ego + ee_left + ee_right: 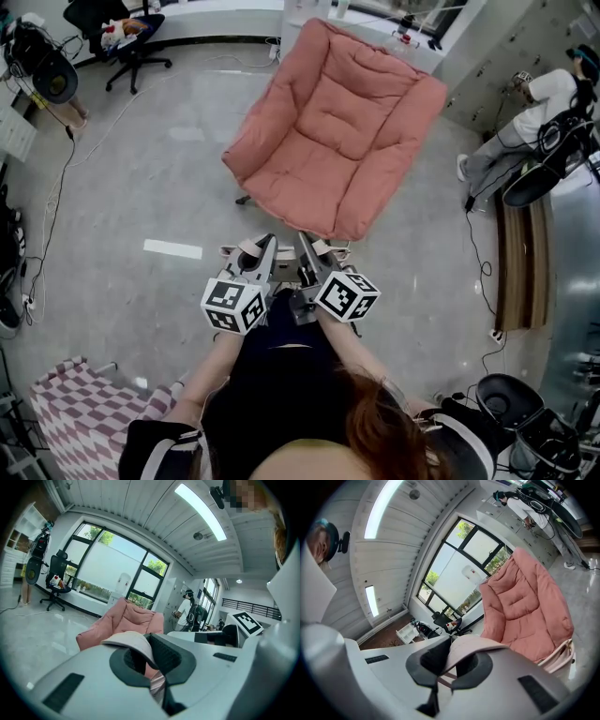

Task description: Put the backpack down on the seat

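A pink padded seat (337,131) stands on the floor just ahead of me, with nothing on its cushion. Both grippers are held side by side in front of its near edge. My left gripper (265,251) is shut on a pale pink backpack strap (136,644) that loops between its pads. My right gripper (307,249) is likewise shut on a pale pink strap (476,646). The left gripper (149,663) points at the seat (124,620), and so does the right gripper (449,666), which has the seat (527,606) close by. The bag's body is hidden under the grippers.
A person (525,117) stands at the right by a wooden bench (520,262). A black office chair (127,42) is at the back left. A pink-and-white checked cloth (80,412) lies near left. Cables trail over the glossy floor (141,178).
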Demonstrator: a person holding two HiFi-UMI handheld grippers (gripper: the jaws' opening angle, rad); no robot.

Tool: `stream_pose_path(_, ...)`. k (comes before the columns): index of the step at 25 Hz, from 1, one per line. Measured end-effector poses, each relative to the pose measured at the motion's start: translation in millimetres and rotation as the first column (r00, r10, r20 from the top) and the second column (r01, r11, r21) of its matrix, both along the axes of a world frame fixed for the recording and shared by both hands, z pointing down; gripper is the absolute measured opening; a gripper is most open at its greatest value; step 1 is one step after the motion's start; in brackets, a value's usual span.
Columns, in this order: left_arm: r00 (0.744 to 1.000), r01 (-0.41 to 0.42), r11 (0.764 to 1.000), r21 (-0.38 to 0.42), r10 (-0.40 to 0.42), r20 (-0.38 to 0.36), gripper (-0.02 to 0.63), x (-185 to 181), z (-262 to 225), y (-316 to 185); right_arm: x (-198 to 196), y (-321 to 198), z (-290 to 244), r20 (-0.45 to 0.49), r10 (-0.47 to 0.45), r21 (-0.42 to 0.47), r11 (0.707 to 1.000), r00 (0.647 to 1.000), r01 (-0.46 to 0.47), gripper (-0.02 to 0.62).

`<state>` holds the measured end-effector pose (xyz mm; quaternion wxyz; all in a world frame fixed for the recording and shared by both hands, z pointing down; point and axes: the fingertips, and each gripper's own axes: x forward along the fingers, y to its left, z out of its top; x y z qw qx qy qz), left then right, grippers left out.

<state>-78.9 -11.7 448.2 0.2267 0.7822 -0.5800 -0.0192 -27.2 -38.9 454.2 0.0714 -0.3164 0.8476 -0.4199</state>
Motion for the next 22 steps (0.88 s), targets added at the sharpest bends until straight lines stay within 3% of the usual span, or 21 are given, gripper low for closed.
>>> stream_pose_path(12, 0.998, 0.07, 0.997, 0.008, -0.07, 0.0, 0.017, 0, 5, -85, -3, -88, 6, -0.003, -0.08, -0.001, 0.997, 0.997, 0.08, 0.034)
stream_pose_path(22, 0.997, 0.076, 0.997, 0.023, -0.076, -0.011, 0.017, 12, 2, -114, 9, -117, 1, 0.007, -0.096, 0.045, 0.994, 0.995, 0.096, 0.034)
